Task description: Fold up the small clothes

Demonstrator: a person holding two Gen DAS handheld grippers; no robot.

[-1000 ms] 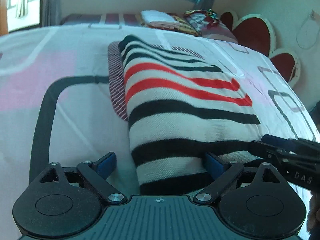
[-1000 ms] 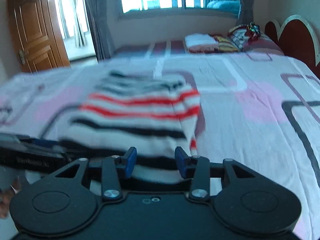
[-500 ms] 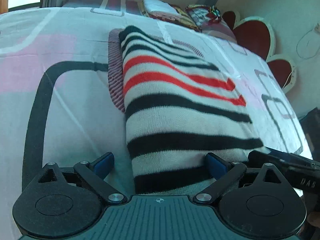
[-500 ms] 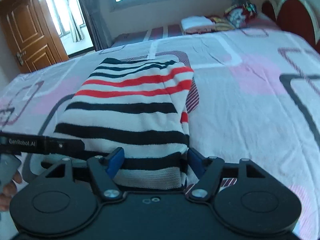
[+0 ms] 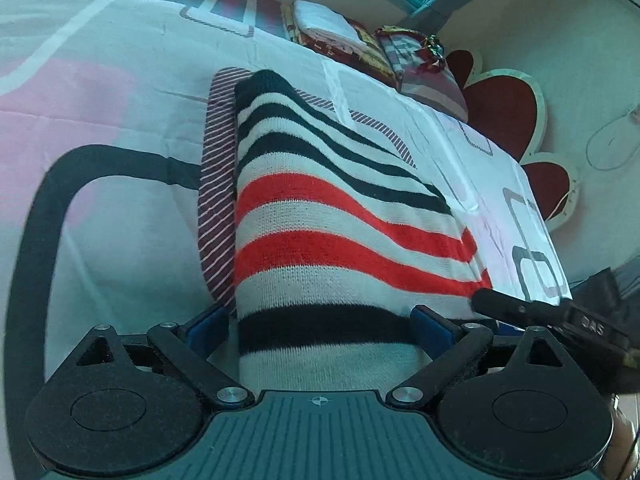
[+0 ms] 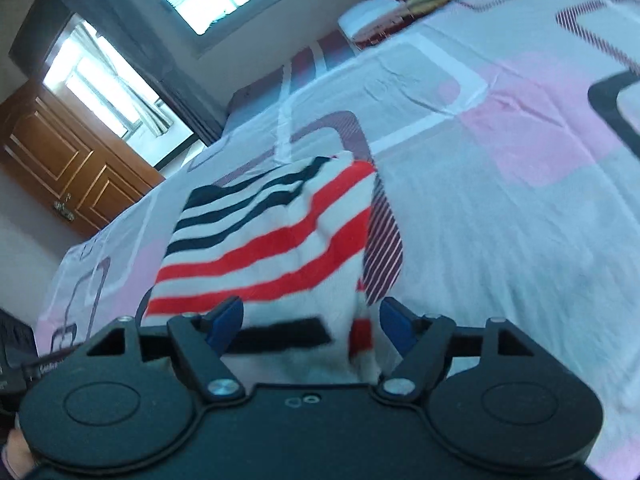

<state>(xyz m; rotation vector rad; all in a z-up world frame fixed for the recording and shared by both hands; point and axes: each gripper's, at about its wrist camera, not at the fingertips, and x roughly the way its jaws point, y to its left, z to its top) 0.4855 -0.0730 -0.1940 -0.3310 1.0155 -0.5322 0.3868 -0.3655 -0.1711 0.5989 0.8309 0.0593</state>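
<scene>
A folded sweater [image 5: 328, 236] with white, black and red stripes lies on the bed [image 5: 100, 128]. It also shows in the right wrist view [image 6: 272, 240], its far end lifted and bunched. My left gripper [image 5: 320, 326] is open, its blue pads on either side of the sweater's near end. My right gripper [image 6: 310, 320] is open too, straddling the near right corner of the sweater. The right gripper's finger [image 5: 516, 308] reaches in from the right in the left wrist view.
The bedsheet [image 6: 500, 208] is white and pink with dark looping lines. Folded clothes and pillows [image 5: 360, 44] lie at the far end by the heart-shaped headboard [image 5: 504, 116]. A wooden door [image 6: 68, 164] and window stand beyond the bed.
Both grippers have pushed forward along the sweater, so its near end now sits deep between their fingers. The right wrist view has tilted and the sweater's far end has bunched up.
</scene>
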